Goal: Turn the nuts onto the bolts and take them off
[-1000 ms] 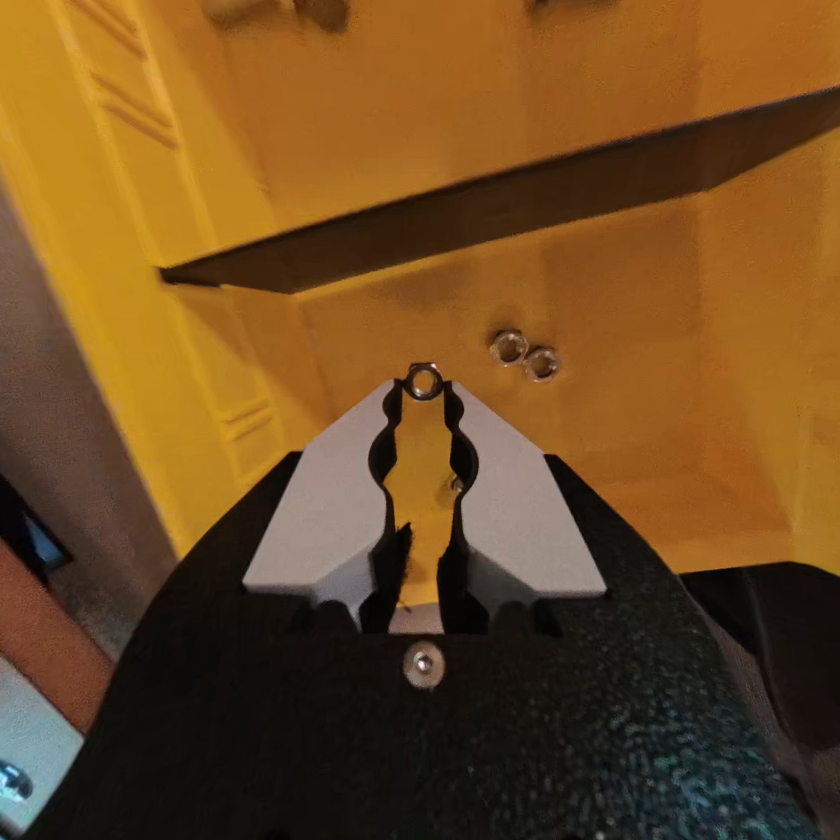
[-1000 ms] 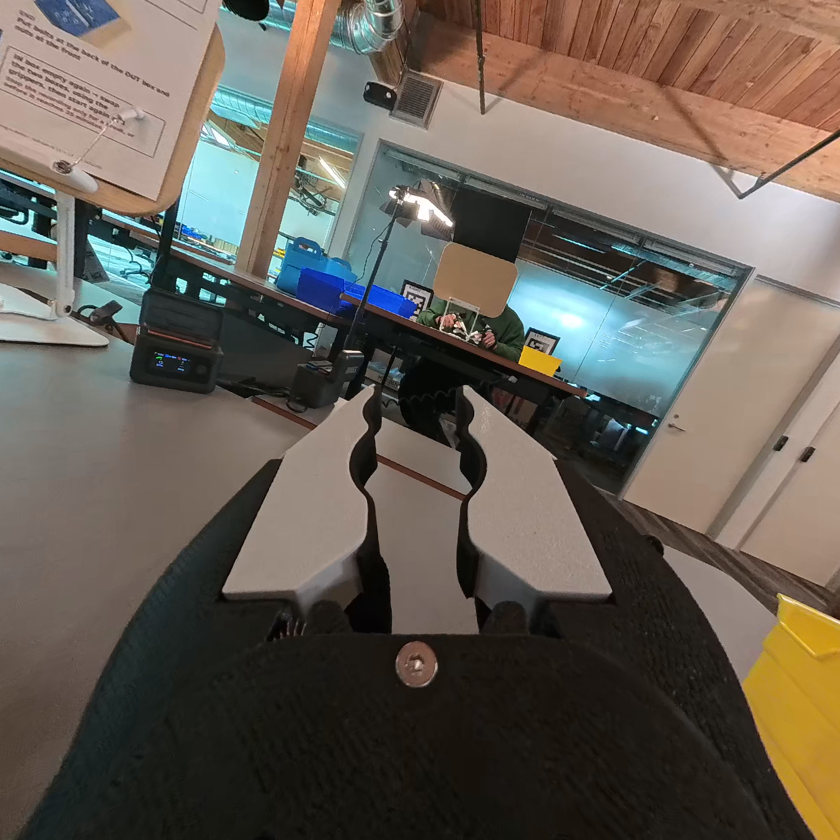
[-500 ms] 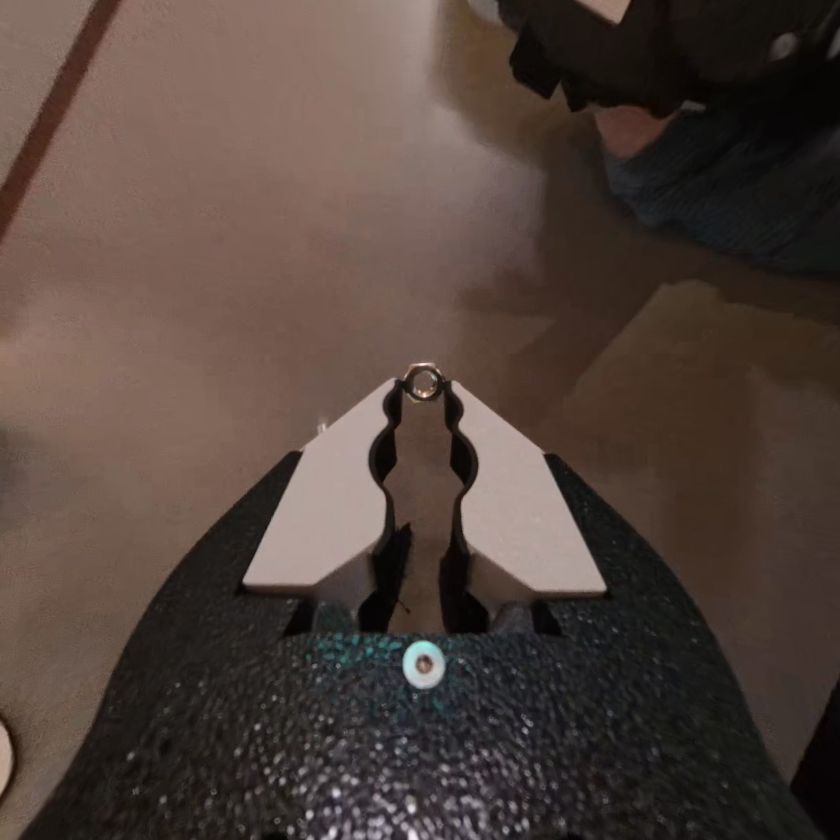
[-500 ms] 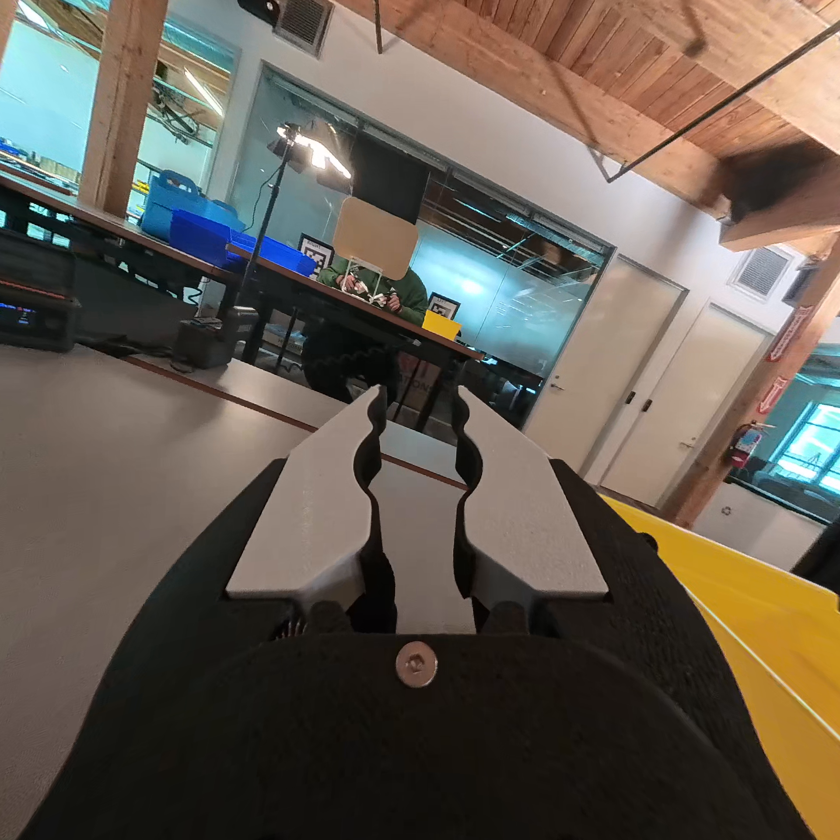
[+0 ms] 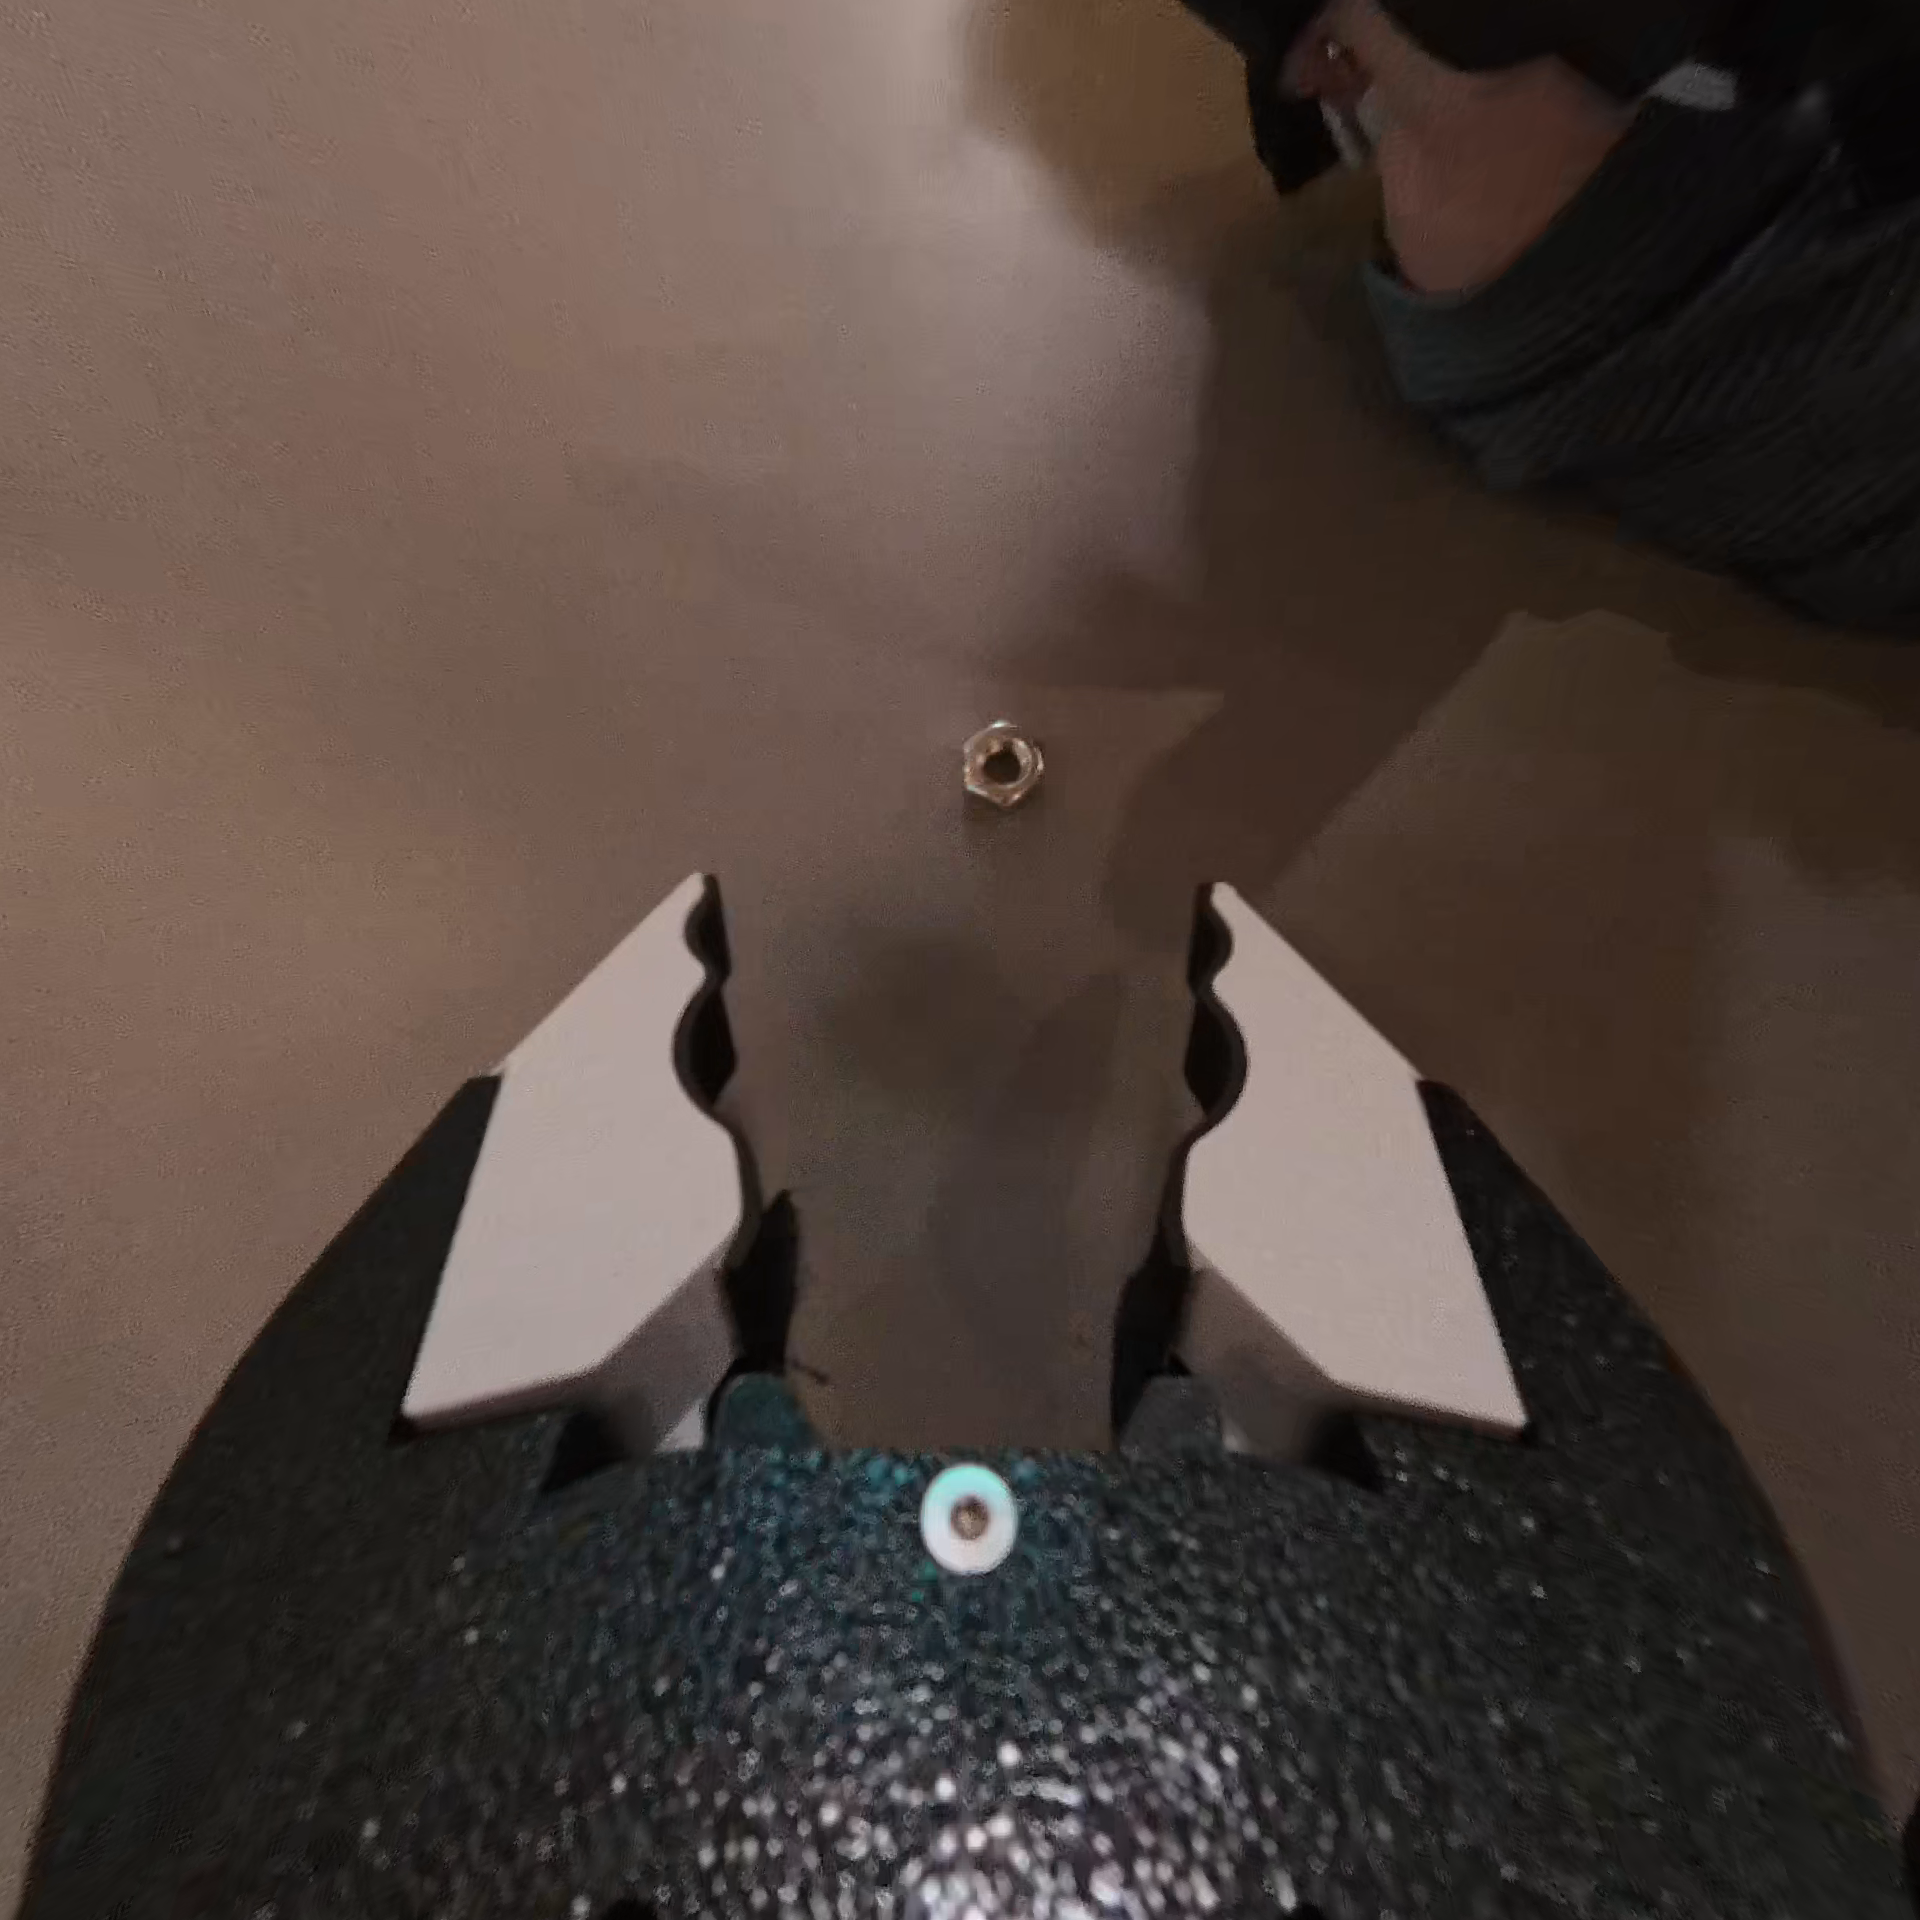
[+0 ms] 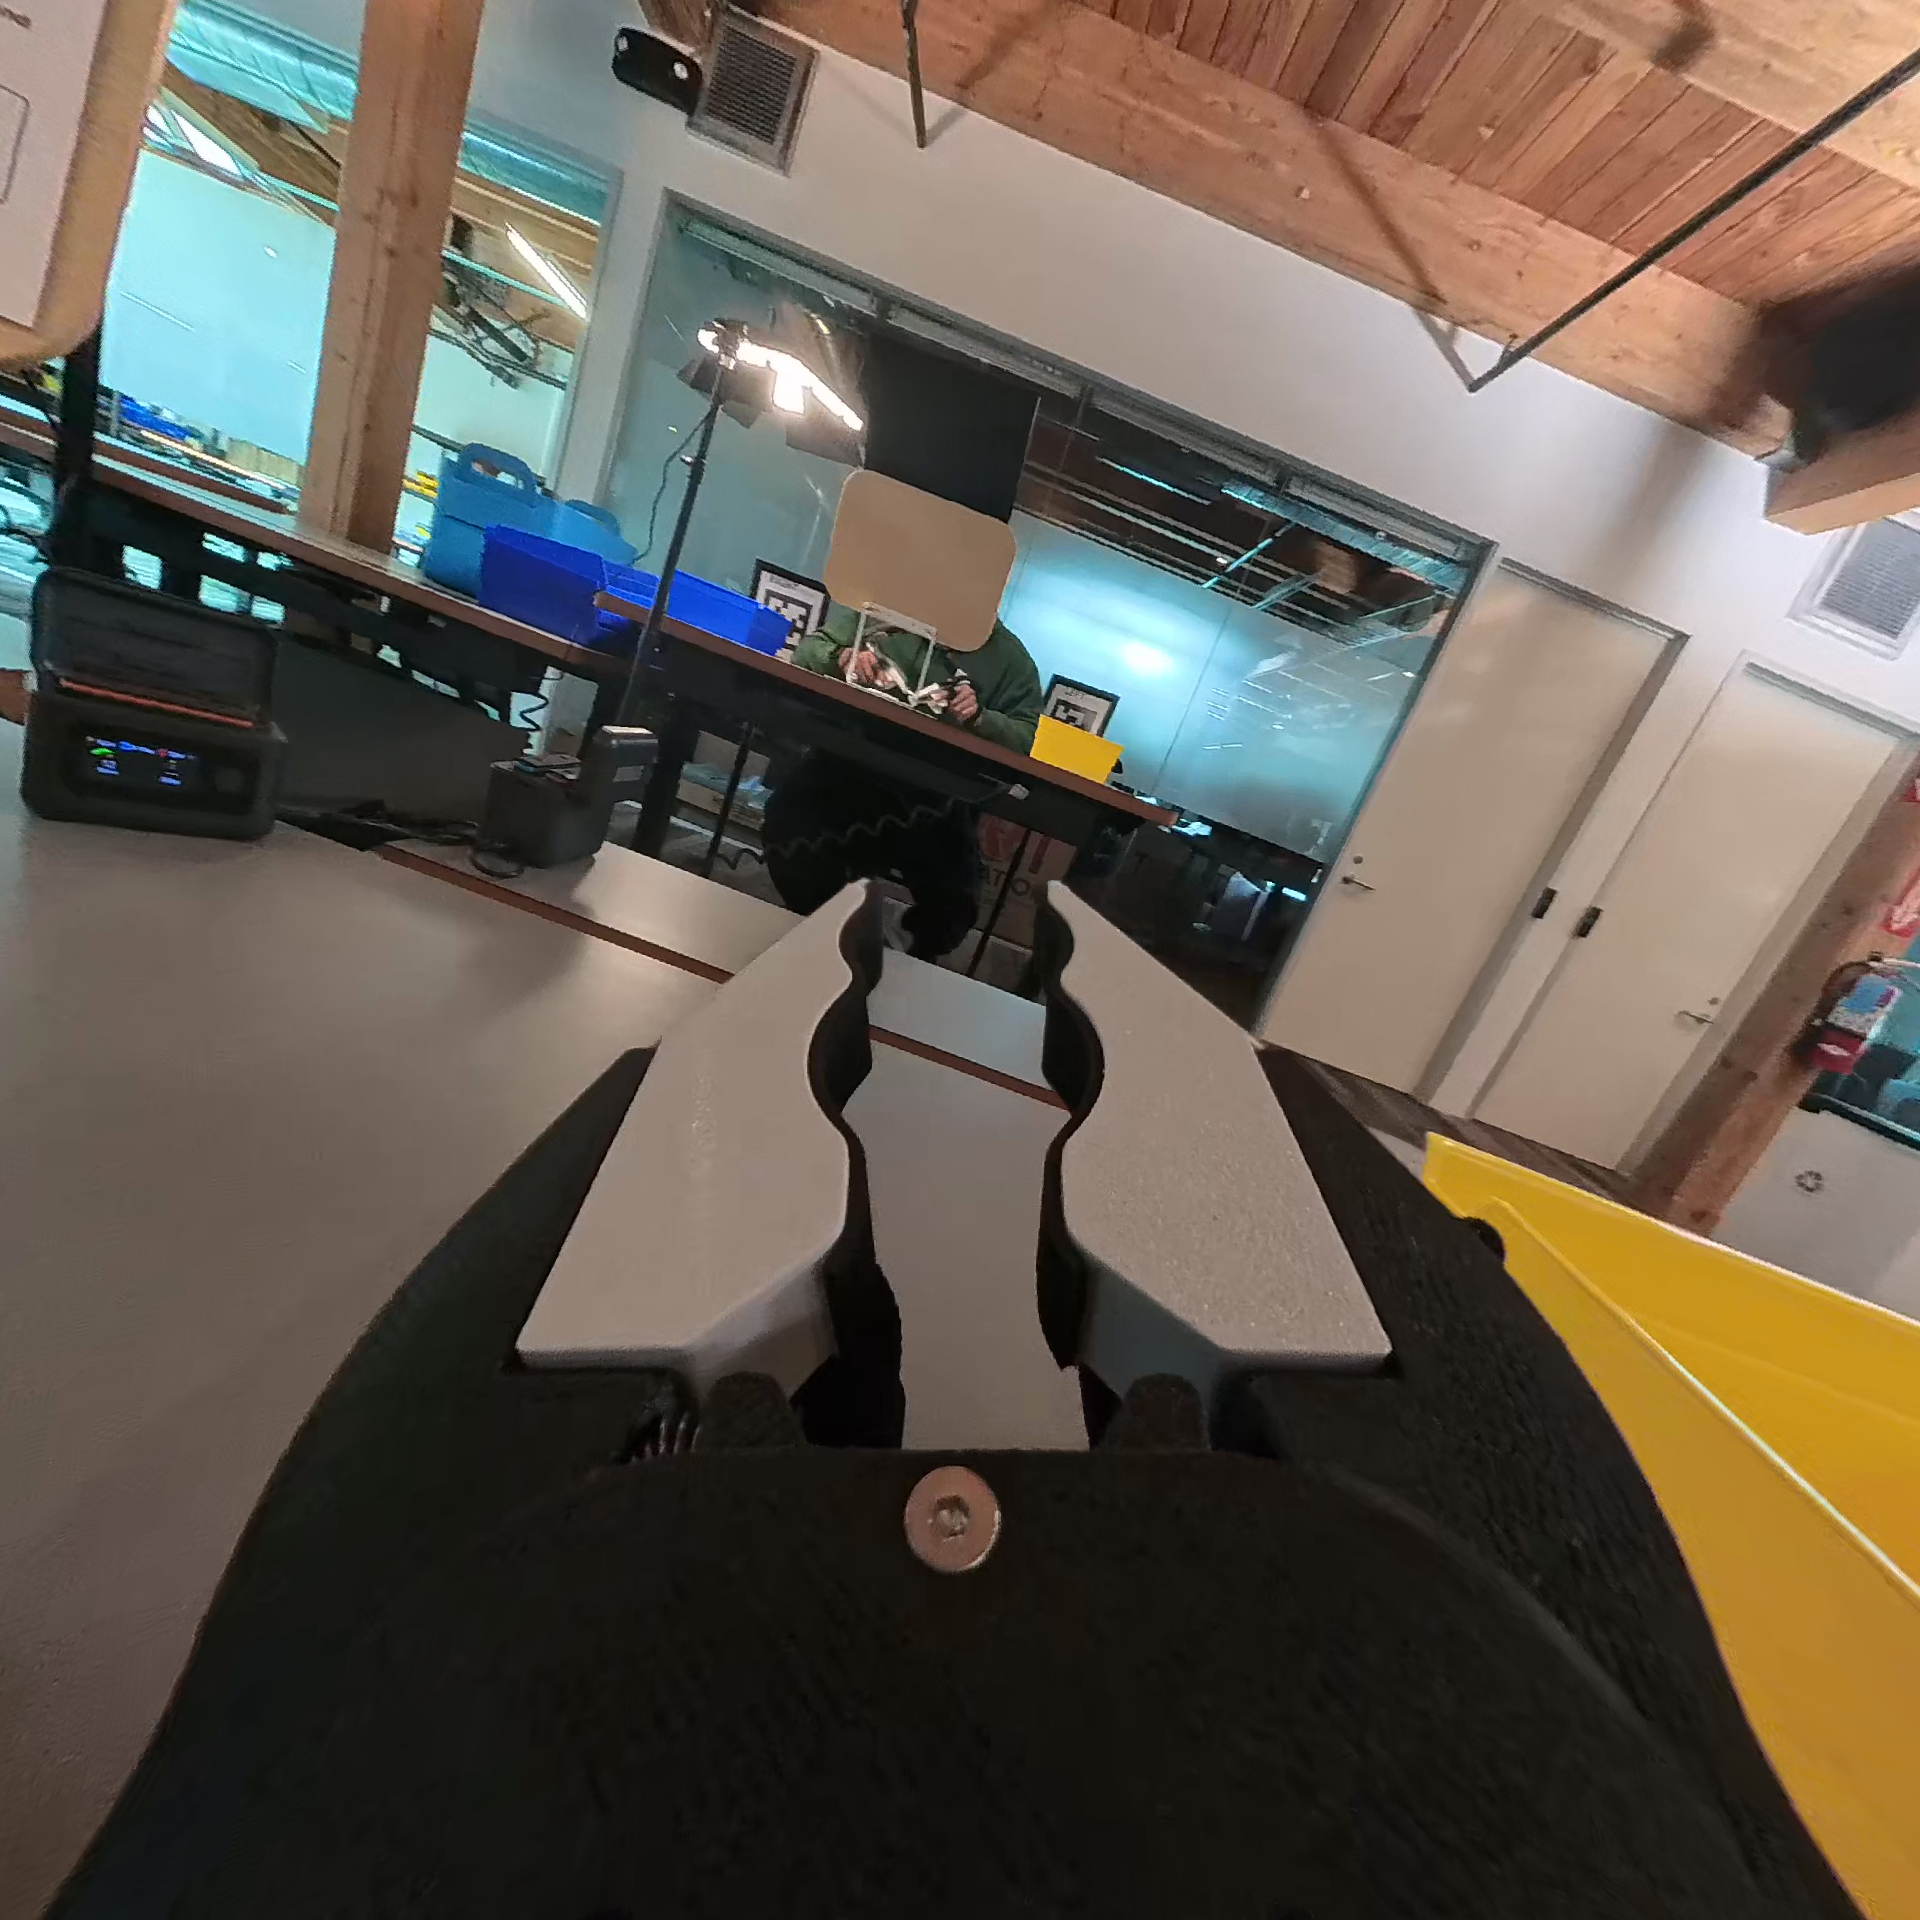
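Observation:
In the left wrist view a small silver hex nut [image 5: 1002,767] lies flat on the tan table, just beyond the fingertips. My left gripper [image 5: 958,896] is open wide and empty, pointing down at the table with the nut ahead of the gap. In the right wrist view my right gripper [image 6: 956,902] is open and empty, held low over the grey table [image 6: 208,1091] and pointing across the room. No bolt shows in either view.
A yellow bin [image 6: 1704,1382] stands close on the right of the right gripper. A person's hand and dark sleeve [image 5: 1662,343] with the other gripper are at the left view's top right. A black power unit [image 6: 145,758] sits at the table's far left.
My left gripper carried the nut out of the yellow bin to the table, then opened and let it go; the nut now lies on the table. The right gripper swung slightly, still open.

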